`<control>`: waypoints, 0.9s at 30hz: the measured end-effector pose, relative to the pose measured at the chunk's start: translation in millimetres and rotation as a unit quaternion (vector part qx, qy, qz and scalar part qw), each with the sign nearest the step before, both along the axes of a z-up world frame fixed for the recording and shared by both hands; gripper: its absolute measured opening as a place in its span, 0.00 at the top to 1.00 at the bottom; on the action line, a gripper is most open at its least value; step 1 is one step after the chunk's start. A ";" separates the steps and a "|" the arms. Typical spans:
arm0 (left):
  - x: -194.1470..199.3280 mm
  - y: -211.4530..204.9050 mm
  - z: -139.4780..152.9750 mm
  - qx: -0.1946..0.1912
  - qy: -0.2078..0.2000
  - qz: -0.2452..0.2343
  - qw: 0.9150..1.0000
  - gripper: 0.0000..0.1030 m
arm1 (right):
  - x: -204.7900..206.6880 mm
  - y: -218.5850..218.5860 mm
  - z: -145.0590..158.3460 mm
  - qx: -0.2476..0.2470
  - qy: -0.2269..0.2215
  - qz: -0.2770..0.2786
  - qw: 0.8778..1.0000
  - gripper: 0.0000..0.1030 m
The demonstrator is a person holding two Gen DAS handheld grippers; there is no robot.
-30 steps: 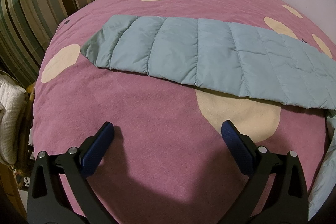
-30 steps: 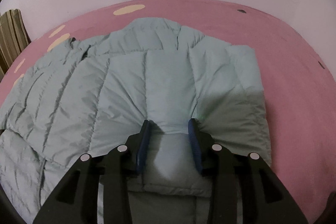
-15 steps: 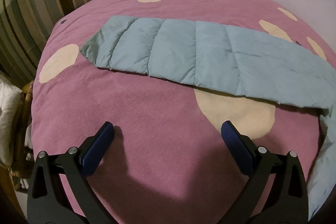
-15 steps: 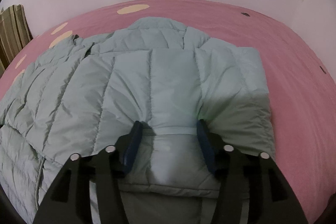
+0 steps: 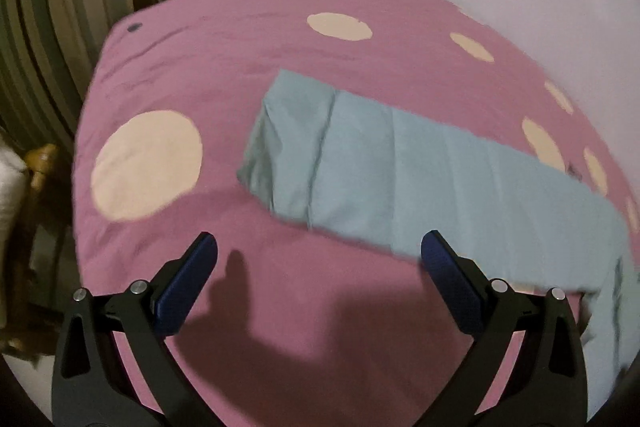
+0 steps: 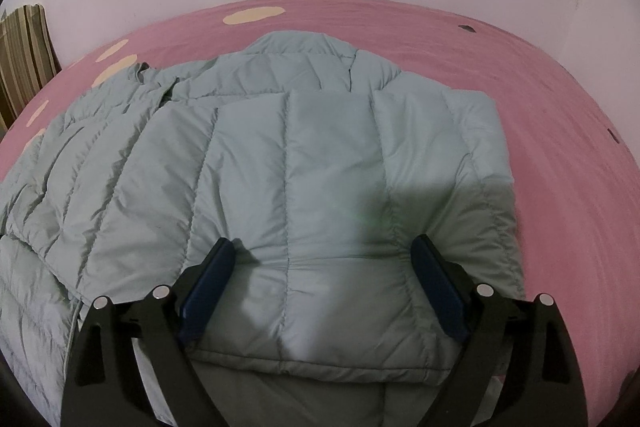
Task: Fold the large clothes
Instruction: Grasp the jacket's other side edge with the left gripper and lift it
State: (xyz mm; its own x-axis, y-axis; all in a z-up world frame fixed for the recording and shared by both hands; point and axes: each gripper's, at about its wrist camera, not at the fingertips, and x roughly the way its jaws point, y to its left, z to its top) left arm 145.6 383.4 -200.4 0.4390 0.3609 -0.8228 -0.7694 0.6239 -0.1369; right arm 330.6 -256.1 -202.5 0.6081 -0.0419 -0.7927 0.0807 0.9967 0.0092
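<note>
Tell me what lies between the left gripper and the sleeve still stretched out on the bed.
Nothing visible does. The left gripper hovers open over bare pink bedspread, and the outstretched sleeve of the light blue puffer jacket lies just ahead, with only cover fabric between the two.

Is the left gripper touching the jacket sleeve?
Apart. In the left wrist view the left gripper is open, and between its fingers is only pink bedspread. The sleeve lies farther off, untouched.

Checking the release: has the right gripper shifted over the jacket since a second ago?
No. The right gripper stays over the same jacket panel; only its jaws have just been opening, freeing the fabric.
</note>
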 end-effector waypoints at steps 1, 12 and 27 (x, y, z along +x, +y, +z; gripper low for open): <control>2.0 9.3 -1.1 -0.010 -0.008 0.000 1.000 0.03 | 0.0 0.0 0.1 0.000 0.000 0.000 1.000 0.14; 17.2 42.6 -21.7 -0.035 -0.027 0.003 0.999 0.26 | -2.0 -0.2 -0.9 -0.005 -0.001 0.000 1.000 0.13; 32.6 14.6 8.5 0.021 -0.018 -0.032 0.999 0.94 | -1.7 -0.2 -1.0 -0.006 -0.001 0.000 1.000 0.13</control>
